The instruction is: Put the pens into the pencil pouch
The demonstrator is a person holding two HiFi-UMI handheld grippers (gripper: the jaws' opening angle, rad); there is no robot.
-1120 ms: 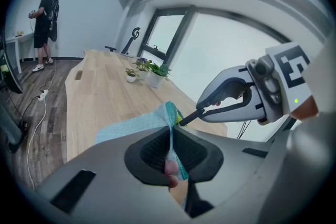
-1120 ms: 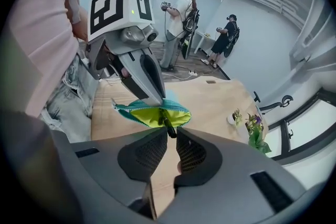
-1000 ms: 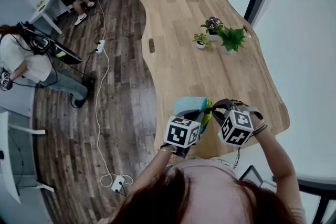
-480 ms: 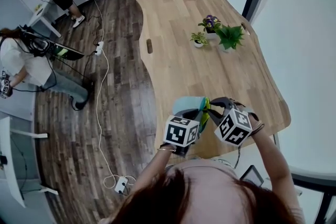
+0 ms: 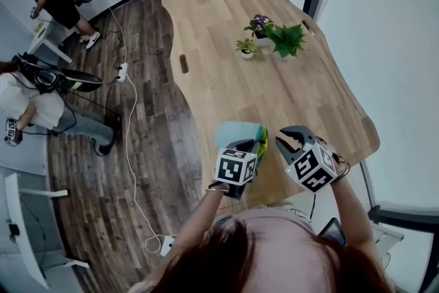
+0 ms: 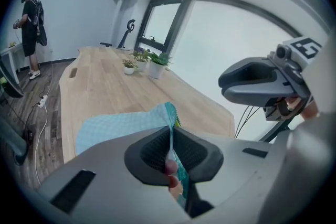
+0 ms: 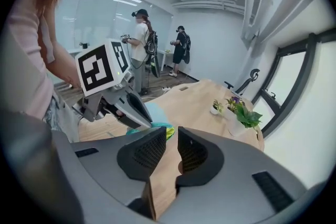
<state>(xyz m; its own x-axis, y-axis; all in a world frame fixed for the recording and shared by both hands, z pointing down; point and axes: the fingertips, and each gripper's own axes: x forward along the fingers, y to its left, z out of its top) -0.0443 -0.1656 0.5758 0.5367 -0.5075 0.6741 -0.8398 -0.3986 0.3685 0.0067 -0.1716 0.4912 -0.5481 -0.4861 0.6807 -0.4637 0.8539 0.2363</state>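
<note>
Jaws of my left gripper (image 6: pixel 170 153) are clamped on the edge of the teal pouch (image 6: pixel 113 126), which sits over the near end of the table (image 5: pixel 274 96). My right gripper (image 7: pixel 168 150) is just beside it, jaws apart and only now closing a little, with nothing between them. Something yellow-green (image 5: pixel 263 142) shows at the pouch's side; whether it's pens, I can't tell. Potted plants (image 5: pixel 271 41) stand well beyond.

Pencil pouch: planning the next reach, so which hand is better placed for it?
Right. The right tongs are empty, jaws apart, having just been closing on nothing beside the pencil pouch; the left tongs are clamped on its edge.
</note>
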